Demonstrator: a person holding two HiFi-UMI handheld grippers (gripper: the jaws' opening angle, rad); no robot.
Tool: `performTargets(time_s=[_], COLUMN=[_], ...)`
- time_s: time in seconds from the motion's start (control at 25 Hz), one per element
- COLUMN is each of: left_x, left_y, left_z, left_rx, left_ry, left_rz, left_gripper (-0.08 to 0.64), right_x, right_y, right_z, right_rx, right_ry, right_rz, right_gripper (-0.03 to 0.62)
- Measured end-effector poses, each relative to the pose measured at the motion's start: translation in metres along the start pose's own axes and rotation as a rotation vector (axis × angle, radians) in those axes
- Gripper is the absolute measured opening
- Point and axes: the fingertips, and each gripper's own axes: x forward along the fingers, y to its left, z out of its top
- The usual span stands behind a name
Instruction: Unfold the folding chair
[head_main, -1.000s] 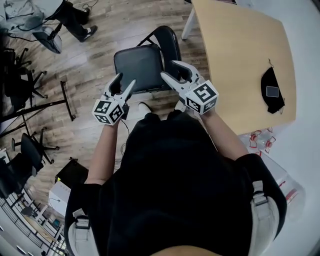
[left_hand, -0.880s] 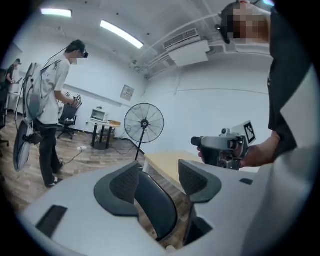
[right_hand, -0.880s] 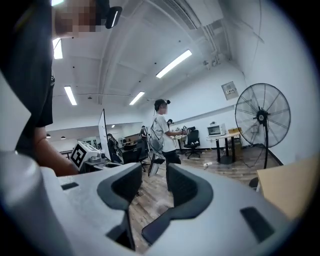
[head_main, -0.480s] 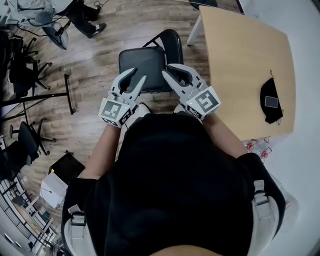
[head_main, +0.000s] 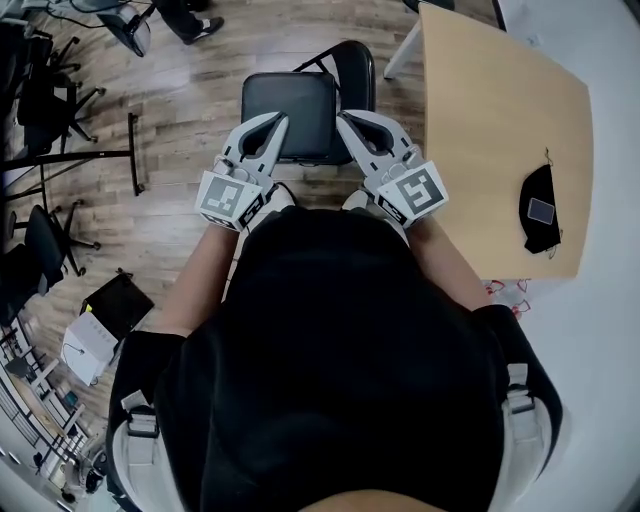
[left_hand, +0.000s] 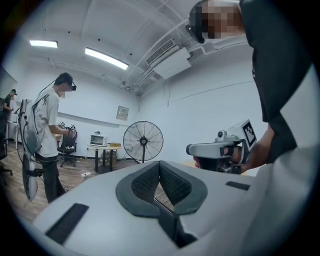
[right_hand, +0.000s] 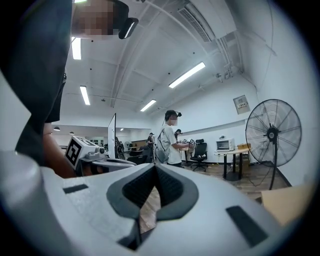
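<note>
In the upper centre of the head view, the folding chair (head_main: 290, 112) stands open on the wood floor (head_main: 190, 110). Its black seat lies flat and its backrest is toward the top right. A light wooden table (head_main: 500, 120) fills the upper right, just beside the chair, with a small black pouch (head_main: 541, 205) near its right edge.

The left gripper (head_main: 279, 122) and right gripper (head_main: 342, 119) sit side by side below the seat. Their tips overlap its lower corners in the picture.

In the left gripper view the ribbed pads (left_hand: 172, 182) are clenched together with nothing between them. The right gripper view shows the same, pads (right_hand: 170, 186) pressed tip to tip and empty. A pedestal fan (left_hand: 143, 141) stands in the background.
</note>
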Motion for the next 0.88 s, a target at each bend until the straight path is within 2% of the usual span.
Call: performTargets(time_s=[0.64,0.88], left_x=[-0.007,-0.007], left_y=[-0.008,-0.005], left_z=[0.015,0.016], left_rx=[0.043,0.027], left_ry=[-0.025,-0.035], left_rz=[-0.014,-0.011], left_gripper=[-0.006,-0.006], right_x=[0.008,0.01], right_y=[0.015,0.016], right_z=[0.013,0.011], right_rx=[-0.006,-0.003], right_ry=[-0.011,-0.007], right_rz=[0.045,0.043], right_gripper=[0.002,0.0])
